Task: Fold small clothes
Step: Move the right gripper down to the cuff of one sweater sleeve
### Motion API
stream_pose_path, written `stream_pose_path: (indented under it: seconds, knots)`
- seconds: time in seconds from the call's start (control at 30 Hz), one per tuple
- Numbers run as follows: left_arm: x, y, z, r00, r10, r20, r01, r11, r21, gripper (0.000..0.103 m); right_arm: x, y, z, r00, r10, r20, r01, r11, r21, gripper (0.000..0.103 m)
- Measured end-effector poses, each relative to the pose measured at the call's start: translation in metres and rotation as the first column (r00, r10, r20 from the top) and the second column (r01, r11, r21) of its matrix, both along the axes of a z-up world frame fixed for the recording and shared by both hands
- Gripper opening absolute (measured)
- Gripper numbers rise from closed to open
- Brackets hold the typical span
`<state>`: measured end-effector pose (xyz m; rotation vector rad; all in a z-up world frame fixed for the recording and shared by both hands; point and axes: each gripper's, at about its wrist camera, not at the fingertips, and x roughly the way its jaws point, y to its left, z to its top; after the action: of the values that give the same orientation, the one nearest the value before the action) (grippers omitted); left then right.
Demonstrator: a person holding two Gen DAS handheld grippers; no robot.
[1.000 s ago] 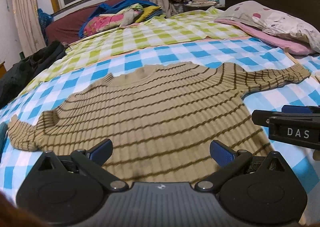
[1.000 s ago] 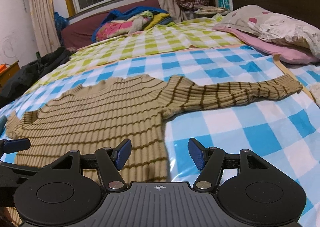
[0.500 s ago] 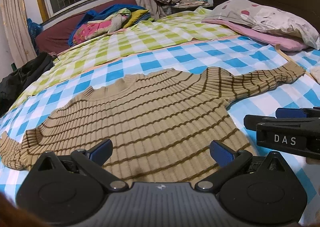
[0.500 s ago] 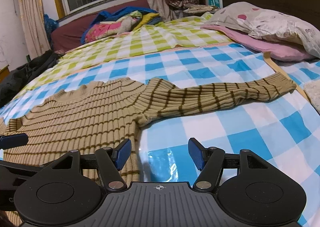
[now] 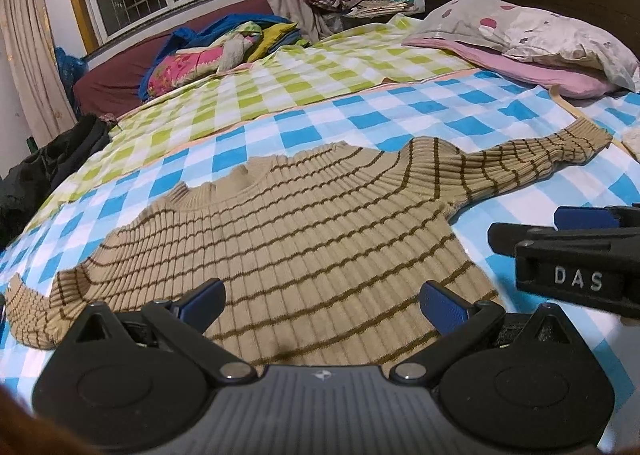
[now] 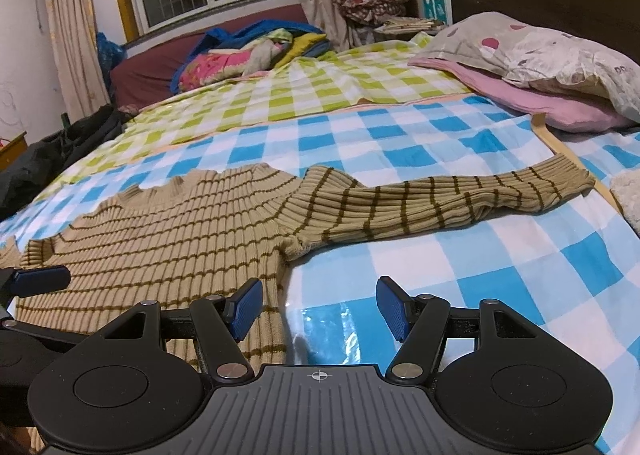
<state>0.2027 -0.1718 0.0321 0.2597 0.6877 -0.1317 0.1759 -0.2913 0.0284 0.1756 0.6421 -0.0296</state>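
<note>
A: What is taking up most of the view?

B: A bed [image 5: 360, 123] is filling it, with a blue checked sheet [image 6: 460, 267] lying near us and a green checked sheet [image 5: 320, 79] running toward twelve o'clock.

A: And the garment?

B: A tan striped sweater [image 5: 304, 231] is lying flat on the blue sheet, neck pointing to twelve o'clock, one sleeve [image 6: 460, 195] stretching out to three o'clock and the other reaching to nine o'clock.

A: Anything else lying on the bed?

B: Pillows [image 5: 532, 39] are sitting at two o'clock, a heap of bright bedding [image 6: 248, 55] is resting at eleven, and dark clothing [image 5: 48, 159] is slumping at nine.

A: How are the tools standing?

B: The left gripper [image 5: 320, 301] is hovering over the sweater's hem, jaws spread wide and gripping nothing. The right gripper [image 6: 320, 309] is hanging just over the sweater's side edge, its jaws also spread and empty, one blue pad [image 6: 246, 305] sitting above the knit and the other above bare sheet.
</note>
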Motion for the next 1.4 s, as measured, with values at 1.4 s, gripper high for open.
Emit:
stream_pose_path:
  seconds: [1.4]
  knots:
    - [0.074,-0.109,-0.028,0.911,0.054,0.408,-0.118,0.984,0.134,0.103,0.050,-0.243,-0.047,0.833,-0.553,-0.022,0.504,0.742,0.441,0.045]
